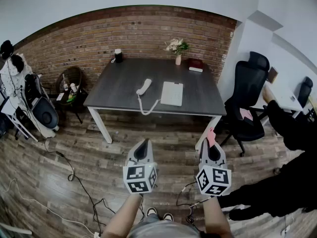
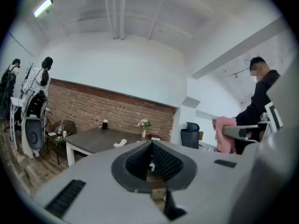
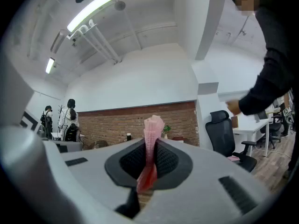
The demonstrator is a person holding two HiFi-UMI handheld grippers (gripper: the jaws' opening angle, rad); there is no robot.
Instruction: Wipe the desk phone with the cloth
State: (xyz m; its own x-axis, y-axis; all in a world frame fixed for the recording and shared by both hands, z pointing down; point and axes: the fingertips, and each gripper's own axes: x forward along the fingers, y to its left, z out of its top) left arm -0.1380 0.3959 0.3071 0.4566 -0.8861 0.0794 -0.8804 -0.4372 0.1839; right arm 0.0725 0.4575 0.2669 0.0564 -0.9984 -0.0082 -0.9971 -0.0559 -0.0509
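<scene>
A white desk phone [image 1: 172, 93] lies on the dark desk [image 1: 119, 86], its handset [image 1: 143, 87] off the cradle to the left with the cord hanging over the front edge. The handset [image 2: 120, 143] is small in the left gripper view. Both grippers hover over the wooden floor, well short of the desk. My right gripper [image 1: 212, 139] is shut on a pink cloth [image 3: 152, 139], which pokes up between its jaws and whose pink tip [image 1: 211, 135] appears in the head view. My left gripper [image 1: 143, 146] is shut with nothing in it.
On the desk's far edge stand a flower vase [image 1: 177, 48], a black cup [image 1: 118, 55] and a red book [image 1: 196, 65]. A black office chair [image 1: 247, 98] stands to its right, with a person in black [image 1: 292, 128] beside it. Cables [image 1: 74, 175] trail over the floor; a chair and coat rack stand left.
</scene>
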